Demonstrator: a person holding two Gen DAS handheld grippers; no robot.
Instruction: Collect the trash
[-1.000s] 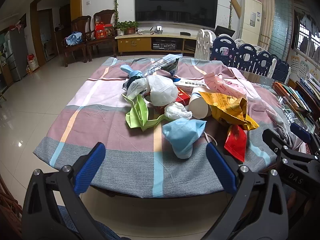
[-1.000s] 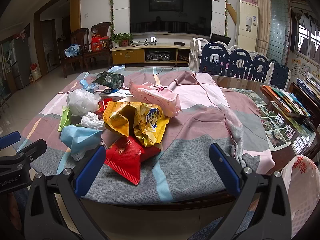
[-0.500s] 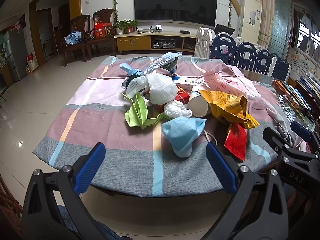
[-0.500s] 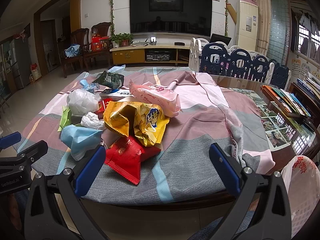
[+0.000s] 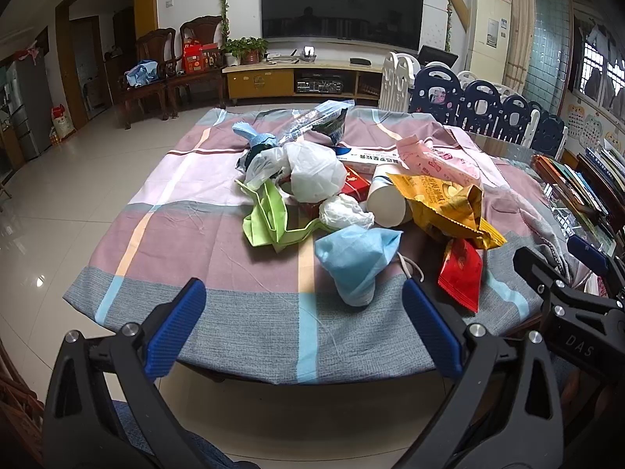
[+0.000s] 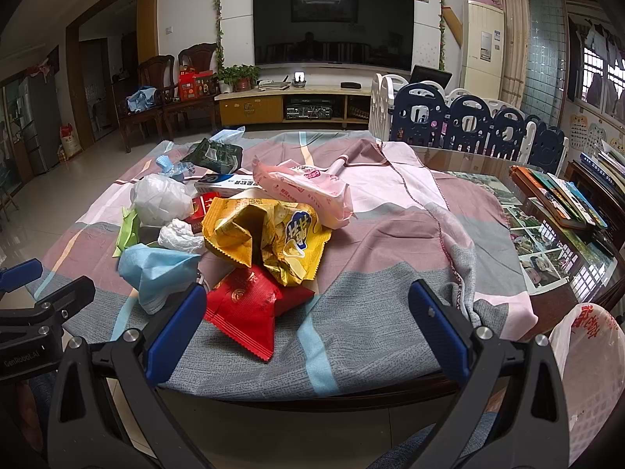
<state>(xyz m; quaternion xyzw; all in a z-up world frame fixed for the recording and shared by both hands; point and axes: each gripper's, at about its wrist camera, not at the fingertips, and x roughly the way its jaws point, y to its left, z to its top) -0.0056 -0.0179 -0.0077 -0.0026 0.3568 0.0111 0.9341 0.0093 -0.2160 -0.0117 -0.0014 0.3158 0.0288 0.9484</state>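
Left gripper (image 5: 304,330) held low before the near edge of the bench (image 5: 242,324), fingers (image 5: 175,332) spread wide with nothing between them, aimed at the trash heap so the whole pile sits in sight. Right gripper (image 6: 306,330) likewise short of the edge, fingers (image 6: 177,332) wide apart and empty, angled toward the right half of the heap.

Trash gathered in one loose mound on the checked cloth (image 5: 187,230), toward the middle and near side, well clear of the books (image 6: 558,195) and photos under glass at the right. Nearest the left gripper: a crumpled blue face mask (image 5: 357,258), its ear loop trailing toward the edge. Just beside it, a red snack wrapper (image 6: 246,308) lying flat, closest to the right gripper. Behind these, a torn yellow snack bag (image 6: 265,234) slumped over a tipped paper cup (image 5: 386,205), a wadded white tissue (image 5: 345,213), a green folded bag (image 5: 265,219), a white plastic bag (image 5: 316,174) and a pink tissue pack (image 6: 300,189) further back.

At the lower right of the right wrist view, a white bag with red print (image 6: 590,351), possibly the collection bag hung off the bench edge, though only part shows.

Nothing picked up yet. Likely first grabs: mask for the left, red wrapper for the right, both nearest and lying free. Thin film and soft cloth, so a low pinch needed without catching the cloth beneath.
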